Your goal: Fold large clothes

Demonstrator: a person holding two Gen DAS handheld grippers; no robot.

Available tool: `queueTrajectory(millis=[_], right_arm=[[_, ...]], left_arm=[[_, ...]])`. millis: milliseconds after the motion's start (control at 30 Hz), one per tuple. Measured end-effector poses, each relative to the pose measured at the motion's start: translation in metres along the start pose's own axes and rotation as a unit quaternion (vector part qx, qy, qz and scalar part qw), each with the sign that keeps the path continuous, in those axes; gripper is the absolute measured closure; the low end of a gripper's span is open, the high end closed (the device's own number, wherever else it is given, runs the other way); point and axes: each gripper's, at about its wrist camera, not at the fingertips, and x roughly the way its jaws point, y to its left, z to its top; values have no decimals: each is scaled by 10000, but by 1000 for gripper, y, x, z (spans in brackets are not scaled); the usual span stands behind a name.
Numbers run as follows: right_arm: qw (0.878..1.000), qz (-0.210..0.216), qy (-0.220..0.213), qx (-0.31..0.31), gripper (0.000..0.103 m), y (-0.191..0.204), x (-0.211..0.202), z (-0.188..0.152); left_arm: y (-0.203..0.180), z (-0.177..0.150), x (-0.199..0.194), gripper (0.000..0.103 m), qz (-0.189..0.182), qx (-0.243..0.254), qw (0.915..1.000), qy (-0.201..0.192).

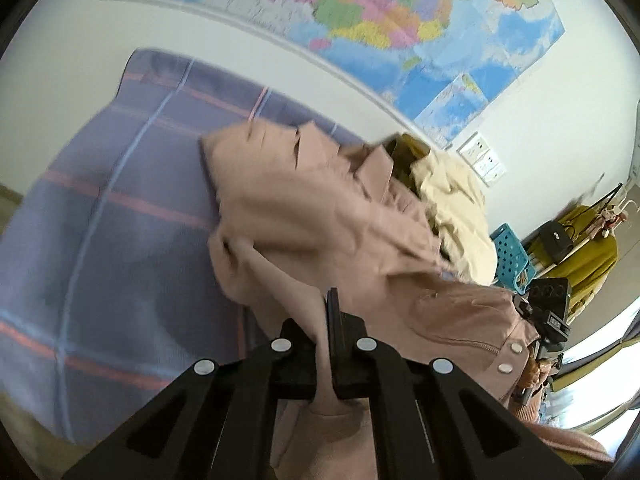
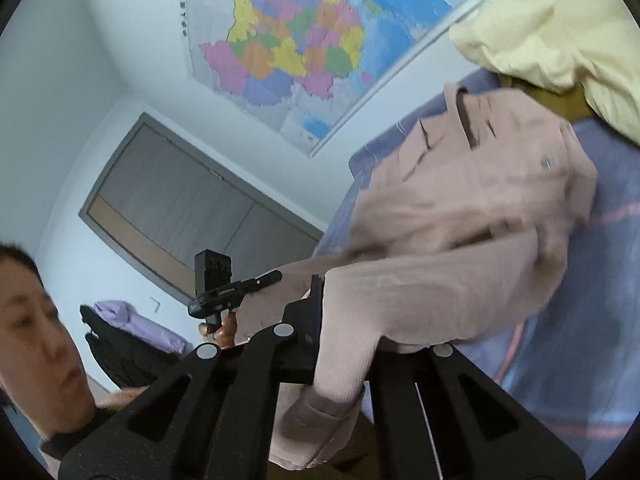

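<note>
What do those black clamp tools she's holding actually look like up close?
Both are matte black plastic. The left gripper and right gripper each have angular linkage arms with triangular cut-outs, round silver pivot pins, and flat, slab-like fingers.

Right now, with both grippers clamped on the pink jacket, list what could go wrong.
1. The left gripper pinches only a thin fold of the pink jacket, so the fabric may slip out.
2. The right gripper holds near a sleeve cuff, so the jacket's body could sag and bunch instead of spreading flat on the purple plaid sheet.
3. The cream garment lies right beside the jacket and might get dragged along.
</note>
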Motion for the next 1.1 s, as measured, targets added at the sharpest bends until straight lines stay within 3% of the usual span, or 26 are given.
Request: queueTrajectory(millis=[500, 800, 900, 967, 1033, 1100], right_arm=[[9966, -245, -369, 689, 99, -43, 31, 114], [9852, -746, -312, 1512, 98, -122, 63, 159], [9811, -1045, -225, 1612, 92, -140, 74, 167], [9748, -1295, -185, 1806, 70, -155, 80, 170], [9721, -1446, -185, 1839, 66, -159, 83, 170], [9763, -1448, -122, 1603, 54, -149, 85, 170]], left_arm=[[-12, 123, 37, 101, 304, 257, 9992, -25], [22, 185, 113, 100, 737, -65, 9958, 539], [38, 198, 145, 100, 942, -192, 9922, 798], [50, 203, 165, 96, 909, -304, 9900, 1032], [50, 204, 179, 84, 939, 60, 9893, 1117], [50, 201, 180, 75, 986, 197, 9890, 1083]])
